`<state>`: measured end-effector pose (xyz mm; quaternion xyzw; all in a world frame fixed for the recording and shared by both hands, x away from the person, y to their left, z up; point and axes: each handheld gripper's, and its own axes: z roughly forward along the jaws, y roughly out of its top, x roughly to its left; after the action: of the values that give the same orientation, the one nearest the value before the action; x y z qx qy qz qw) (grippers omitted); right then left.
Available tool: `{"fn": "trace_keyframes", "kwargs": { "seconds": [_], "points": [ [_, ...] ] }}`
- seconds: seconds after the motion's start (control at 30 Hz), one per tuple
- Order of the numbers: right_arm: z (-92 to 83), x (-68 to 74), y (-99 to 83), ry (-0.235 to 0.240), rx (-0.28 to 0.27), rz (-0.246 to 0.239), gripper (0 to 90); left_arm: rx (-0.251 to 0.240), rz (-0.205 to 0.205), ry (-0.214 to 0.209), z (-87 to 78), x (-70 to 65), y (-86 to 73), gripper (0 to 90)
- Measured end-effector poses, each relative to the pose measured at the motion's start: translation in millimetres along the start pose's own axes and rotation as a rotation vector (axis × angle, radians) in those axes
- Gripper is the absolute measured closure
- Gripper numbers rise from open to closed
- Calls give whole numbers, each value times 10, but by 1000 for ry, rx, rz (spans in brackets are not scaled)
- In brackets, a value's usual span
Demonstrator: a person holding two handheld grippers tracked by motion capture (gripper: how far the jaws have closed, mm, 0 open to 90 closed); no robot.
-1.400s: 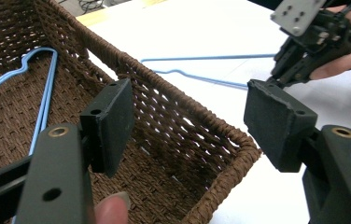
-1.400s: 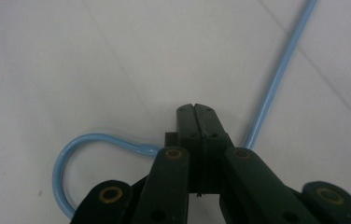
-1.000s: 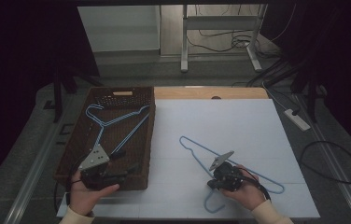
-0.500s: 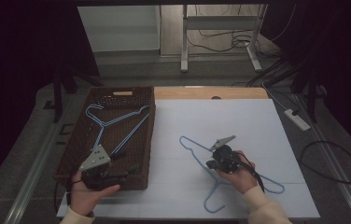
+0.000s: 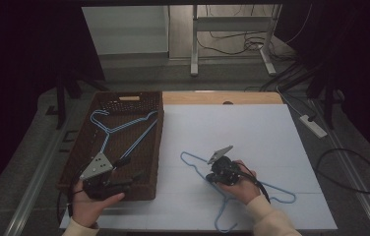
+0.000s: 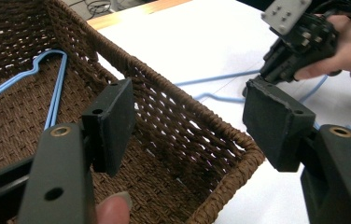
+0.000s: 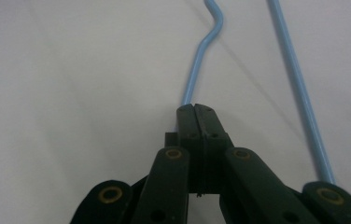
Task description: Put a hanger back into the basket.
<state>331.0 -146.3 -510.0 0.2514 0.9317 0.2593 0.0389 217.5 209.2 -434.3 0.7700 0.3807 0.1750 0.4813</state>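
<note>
One thin wire of the blue hanger [image 7: 200,60] is all my right gripper [image 7: 197,108] pinches beside the basket [image 5: 156,147], my left gripper [image 6: 187,123] gaping, so it may swing free.

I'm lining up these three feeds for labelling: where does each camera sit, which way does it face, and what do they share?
High view: above the person's side, looking forward and down on the white table; both hands, left gripper and right gripper show.
Left gripper view: rides the left gripper, its open jaws facing the wicker basket.
Right gripper view: rides the right gripper, shut on the blue hanger.
Shared: the high view and left gripper view both show the basket, hanger and right gripper.
</note>
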Motion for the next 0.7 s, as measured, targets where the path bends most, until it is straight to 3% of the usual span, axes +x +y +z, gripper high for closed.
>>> {"fn": "trace_keyframes", "kwargs": {
  "seconds": [0.17,0.3,0.43,0.53,0.7],
  "points": [
    [-20,102,-44,24,-9,-37,900,8,4,-6,18,-15,-2,344],
    [-270,82,-191,9,-79,-13,900,8,5,-9,16,-17,-3,343],
    [-614,84,-588,-56,-108,54,900,7,2,-8,9,-10,-4,343],
    [-826,64,-972,-134,-99,122,900,6,5,-10,9,-19,3,343],
    [-1051,-42,-1456,-232,-105,230,900,9,5,-10,26,-7,3,343]
  ]
}}
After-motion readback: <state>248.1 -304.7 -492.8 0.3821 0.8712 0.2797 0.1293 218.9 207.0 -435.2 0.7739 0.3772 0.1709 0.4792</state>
